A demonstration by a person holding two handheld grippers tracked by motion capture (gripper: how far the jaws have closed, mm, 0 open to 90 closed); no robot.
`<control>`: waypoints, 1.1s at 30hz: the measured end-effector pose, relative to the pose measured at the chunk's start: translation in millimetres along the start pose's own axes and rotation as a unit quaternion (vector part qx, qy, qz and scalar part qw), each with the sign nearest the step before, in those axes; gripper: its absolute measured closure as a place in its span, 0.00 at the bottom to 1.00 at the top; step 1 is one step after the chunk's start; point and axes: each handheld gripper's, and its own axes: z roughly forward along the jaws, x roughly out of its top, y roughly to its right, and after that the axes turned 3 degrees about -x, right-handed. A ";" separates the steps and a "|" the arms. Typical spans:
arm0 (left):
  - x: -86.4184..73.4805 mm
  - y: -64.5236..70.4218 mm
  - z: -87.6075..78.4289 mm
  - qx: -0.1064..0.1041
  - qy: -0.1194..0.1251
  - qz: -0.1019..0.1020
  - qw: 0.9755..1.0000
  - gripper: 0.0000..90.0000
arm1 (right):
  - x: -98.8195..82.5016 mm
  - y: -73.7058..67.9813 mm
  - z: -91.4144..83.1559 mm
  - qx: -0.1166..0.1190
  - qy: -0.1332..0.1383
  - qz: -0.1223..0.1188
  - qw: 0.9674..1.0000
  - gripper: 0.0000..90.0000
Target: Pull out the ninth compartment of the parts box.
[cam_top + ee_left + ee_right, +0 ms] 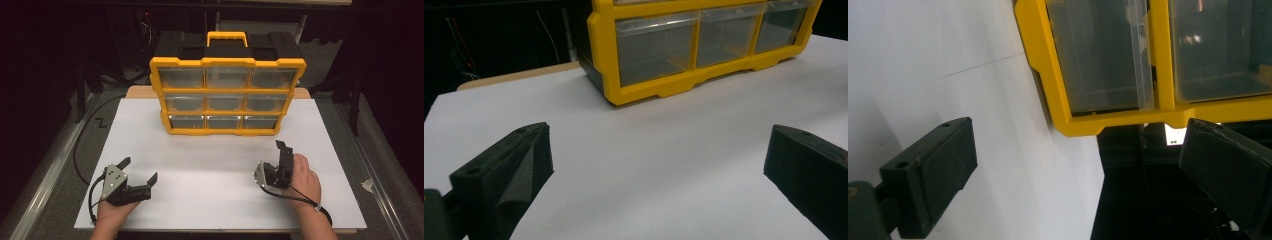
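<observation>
A yellow and black organiser case (227, 62) with a yellow handle stands upright at the back of the white table (210, 195), showing three rows of clear drawers. My left gripper (140, 169) rests open near the front left, aimed at the case's bottom-left drawer (654, 50); nothing lies between its jaws (659, 165). My right gripper (278, 159), rolled onto its side, is held at the front right. It is open (1080, 170) and empty, and looks at the case's yellow frame (1048, 70) and the clear drawers.
The white board overhangs a wooden tabletop (142, 92) behind the case. A black cable (82, 145) loops off the table's left side. Dark floor and stand legs surround the table, with a metal rail (47, 165) along the left.
</observation>
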 end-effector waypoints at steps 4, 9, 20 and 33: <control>-0.3 -0.2 -0.3 0.002 0.004 0.001 1.000 0.00 | 3.1 -0.4 -2.3 -0.009 0.002 -0.014 1.000 0.08; -0.8 0.5 0.1 0.008 0.001 0.007 1.000 0.00 | 5.8 -1.8 -5.2 -0.025 0.002 -0.026 0.999 0.19; -1.4 2.4 3.1 -0.001 -0.007 0.020 1.000 0.00 | 15.8 -5.0 -6.8 -0.054 0.012 -0.036 0.998 0.35; -1.5 2.5 4.8 -0.013 -0.004 0.020 1.000 0.00 | 26.0 -1.6 0.6 -0.090 0.012 -0.047 0.995 0.56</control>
